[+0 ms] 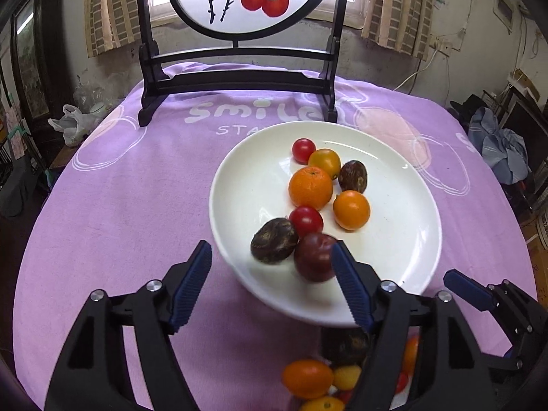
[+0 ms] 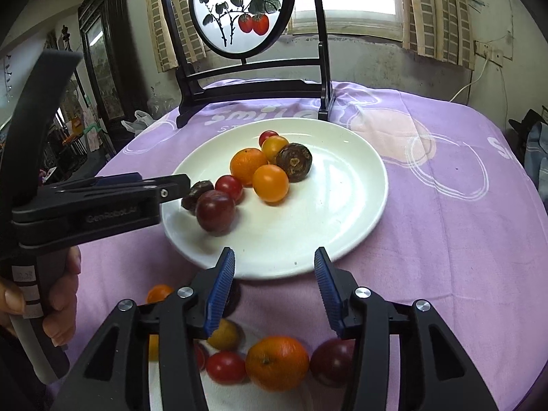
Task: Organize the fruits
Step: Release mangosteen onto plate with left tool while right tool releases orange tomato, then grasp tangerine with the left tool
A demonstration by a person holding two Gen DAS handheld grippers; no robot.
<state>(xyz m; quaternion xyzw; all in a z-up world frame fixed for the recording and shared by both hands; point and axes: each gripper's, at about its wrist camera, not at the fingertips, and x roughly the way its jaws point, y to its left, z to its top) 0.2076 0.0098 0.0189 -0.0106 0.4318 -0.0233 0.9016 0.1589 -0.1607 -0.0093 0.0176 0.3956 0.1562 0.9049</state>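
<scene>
A white plate [image 1: 394,239] [image 2: 342,212] on the purple cloth holds several fruits: a tangerine [image 1: 310,187] [image 2: 247,165], red cherry tomatoes [image 1: 306,220], orange tomatoes [image 1: 351,209], brown water chestnuts [image 1: 274,245] and a dark red plum [image 1: 313,257] [image 2: 215,210]. My left gripper [image 1: 270,282] is open and empty over the plate's near edge, the plum lying free beside its right finger; it also shows in the right wrist view [image 2: 178,185]. My right gripper [image 2: 274,287] is open and empty above a near pile of fruit, with an orange [image 2: 276,363], tomato [image 2: 225,367] and plum [image 2: 330,359].
A dark wooden stand with a round persimmon painting [image 1: 236,78] [image 2: 253,78] stands behind the plate. The near fruit pile also shows at the bottom of the left wrist view [image 1: 308,378]. The right gripper's finger [image 1: 469,289] shows at the left view's right edge. Clutter surrounds the table.
</scene>
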